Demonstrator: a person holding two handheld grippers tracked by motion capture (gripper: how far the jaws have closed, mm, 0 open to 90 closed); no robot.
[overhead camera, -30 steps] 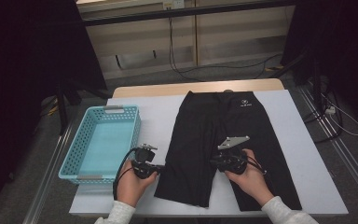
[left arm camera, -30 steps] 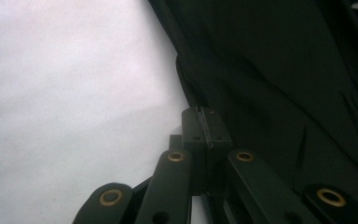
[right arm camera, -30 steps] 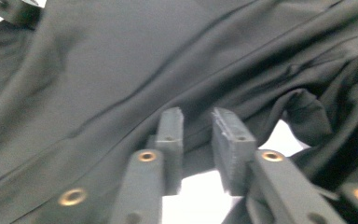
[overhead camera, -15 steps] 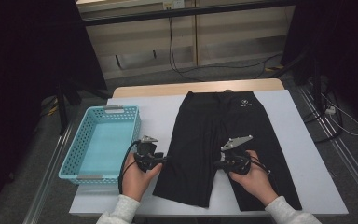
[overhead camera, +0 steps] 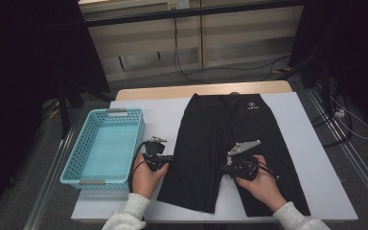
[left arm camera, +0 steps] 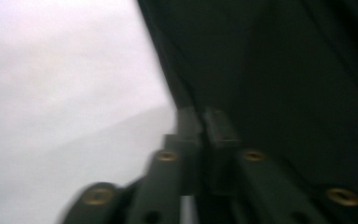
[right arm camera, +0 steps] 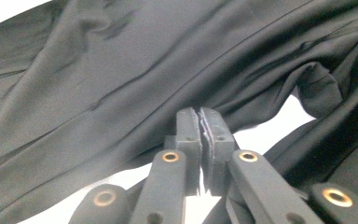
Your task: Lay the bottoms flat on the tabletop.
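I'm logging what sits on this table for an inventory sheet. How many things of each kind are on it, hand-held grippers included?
Black shorts: 1
Turquoise plastic basket: 1
Hand-held grippers: 2, the left hand-held gripper at the shorts' outer edge and the right hand-held gripper between the two legs
Total: 4

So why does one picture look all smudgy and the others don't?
The left gripper view is blurred: the black shorts and white table look smeared. The right gripper view is sharp, showing cloth folds. The high view is clear but dim, with dark surroundings.
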